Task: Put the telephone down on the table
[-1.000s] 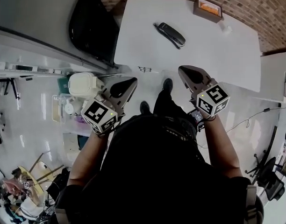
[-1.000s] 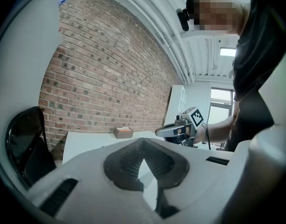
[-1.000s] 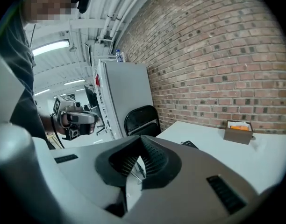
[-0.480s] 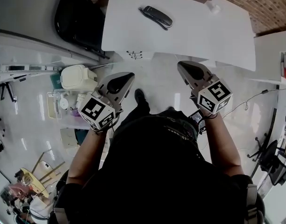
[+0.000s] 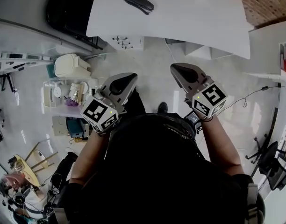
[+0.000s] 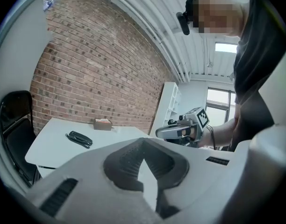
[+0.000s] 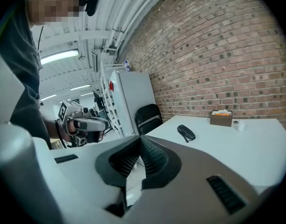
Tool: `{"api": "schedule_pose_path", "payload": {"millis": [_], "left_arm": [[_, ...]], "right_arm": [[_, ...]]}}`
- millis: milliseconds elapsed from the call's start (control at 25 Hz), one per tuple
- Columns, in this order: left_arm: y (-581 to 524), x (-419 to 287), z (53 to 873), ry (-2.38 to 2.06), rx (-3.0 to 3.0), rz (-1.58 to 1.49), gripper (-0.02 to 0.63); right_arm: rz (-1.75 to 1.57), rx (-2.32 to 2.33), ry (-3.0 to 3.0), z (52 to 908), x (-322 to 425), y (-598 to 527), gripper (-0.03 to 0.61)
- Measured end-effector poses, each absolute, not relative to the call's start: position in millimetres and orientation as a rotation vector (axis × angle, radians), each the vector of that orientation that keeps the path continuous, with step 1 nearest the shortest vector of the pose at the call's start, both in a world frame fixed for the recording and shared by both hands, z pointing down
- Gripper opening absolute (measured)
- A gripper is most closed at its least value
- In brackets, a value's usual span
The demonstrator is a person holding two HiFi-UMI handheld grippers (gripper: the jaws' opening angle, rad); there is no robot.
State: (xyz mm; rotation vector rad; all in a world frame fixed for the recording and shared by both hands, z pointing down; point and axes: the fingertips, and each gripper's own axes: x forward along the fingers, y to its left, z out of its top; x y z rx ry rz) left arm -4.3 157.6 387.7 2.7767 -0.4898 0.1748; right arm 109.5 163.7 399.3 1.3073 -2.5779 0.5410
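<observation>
Left tongs (image 5: pixel 122 84): clenched, the two ribbed pads meet at the tip, nothing between them. Right tongs (image 5: pixel 182 73): clenched likewise, pads together, nothing held. Both are held level in front of the person's torso, side by side and apart from each other, noses toward the bench (image 5: pixel 194 24). Each carries its marker cube on the rear end, near the hand. Both hang over the pale floor (image 5: pixel 157 78), well short of the bench's near edge.

Telephone (image 5: pixel 138 3): dark handset, lies flat on the bench top, on the left part of it, back from the near edge and nearer the left end than the right. Neither pair of tongs touches it; it is well apart from both.

Other items on the bench: a small brown box (image 7: pixel 221 118) at the far edge by the brick wall (image 7: pixel 218 55), with something orange showing at its top; a small white cylinder (image 7: pixel 239 124) just beside the box. Both are well apart from the telephone.

A black chair (image 5: pixel 63 13) stands at the bench's left end. White shelving and clutter line the room to the person's left.
</observation>
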Motion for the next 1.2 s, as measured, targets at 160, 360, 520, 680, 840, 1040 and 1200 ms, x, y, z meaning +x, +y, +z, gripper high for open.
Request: {"api": "schedule_pose_path", "payload": {"millis": [160, 360, 520, 680, 840, 1040, 1200], "left_arm": [[221, 30, 381, -0.517, 2.79, 0.145, 0.008], [273, 57, 371, -0.547, 2.815, 0.132, 0.008], [300, 66, 363, -0.546, 2.83, 0.131, 0.008], [307, 68, 361, -0.562, 2.834, 0.129, 0.008], [308, 66, 360, -0.581, 2.834, 0.12, 0.008], [313, 61, 359, -0.594, 2.834, 0.112, 0.008], [324, 60, 359, -0.583, 2.831, 0.093, 0.008]], "right_arm": [[0.501, 1.283, -2.612, 394, 134, 223, 0.015], [0.488, 1.256, -2.641, 388, 150, 276, 0.015], [0.471, 1.232, -2.666, 377, 153, 304, 0.015], [0.453, 1.229, -2.67, 379, 155, 315, 0.015], [0.451, 1.221, -2.676, 379, 153, 320, 0.015], [0.438, 1.208, -2.679, 377, 151, 323, 0.015], [0.444, 1.198, -2.687, 378, 147, 331, 0.015]]}}
